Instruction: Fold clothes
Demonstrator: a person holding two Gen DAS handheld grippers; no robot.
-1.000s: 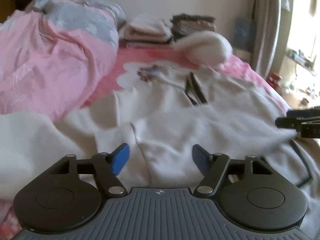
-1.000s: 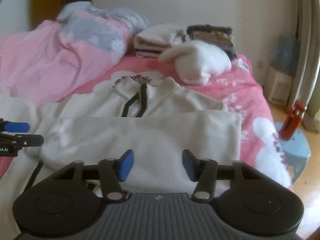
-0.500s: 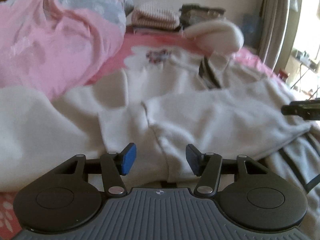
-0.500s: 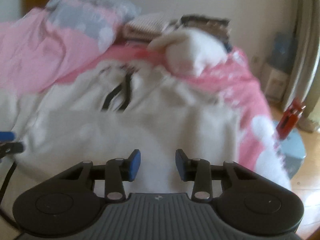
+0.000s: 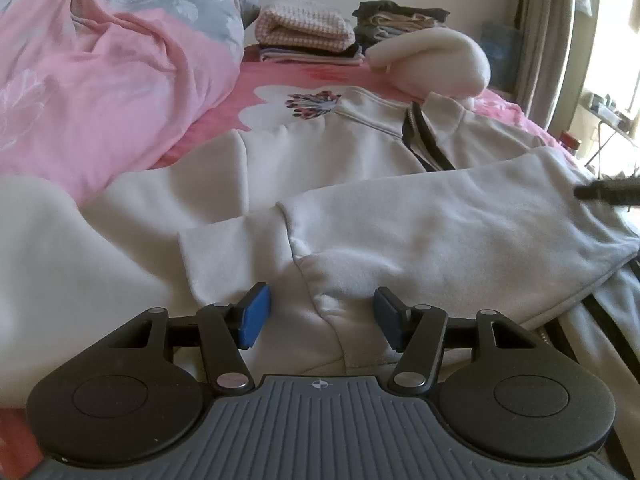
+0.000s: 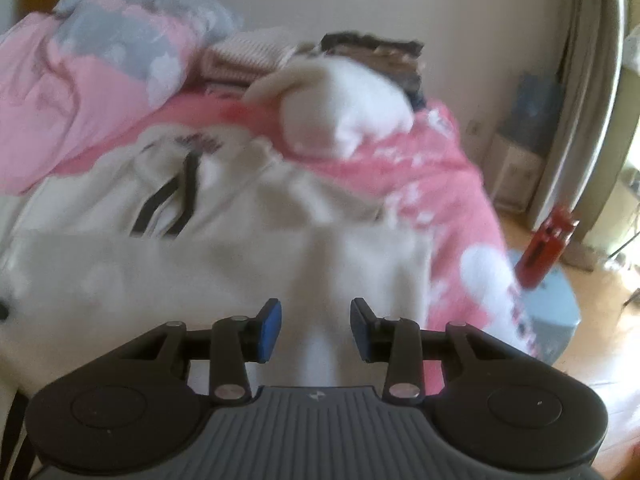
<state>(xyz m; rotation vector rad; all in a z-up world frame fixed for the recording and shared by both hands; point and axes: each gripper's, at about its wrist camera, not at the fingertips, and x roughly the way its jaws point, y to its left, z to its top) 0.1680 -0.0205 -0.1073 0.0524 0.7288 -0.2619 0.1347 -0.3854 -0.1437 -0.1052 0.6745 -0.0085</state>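
Lying spread on the pink bedsheet, the cream hoodie is filling both views; left gripper and right gripper are hovering just over it — both gaping, gripping nothing.

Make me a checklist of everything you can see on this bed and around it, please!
Surface: bed with pink flowered sheet.
Job's things: cream zip-up hoodie spread flat, one sleeve folded across its front.
Clutter: rumpled pink and grey duvet; folded clothes stacks; white bundle.
Grippers: left gripper open over the sleeve cuff; right gripper open over the hoodie.
Cables: nothing seen.
Surroundings: curtain; red bottle on a blue stool.
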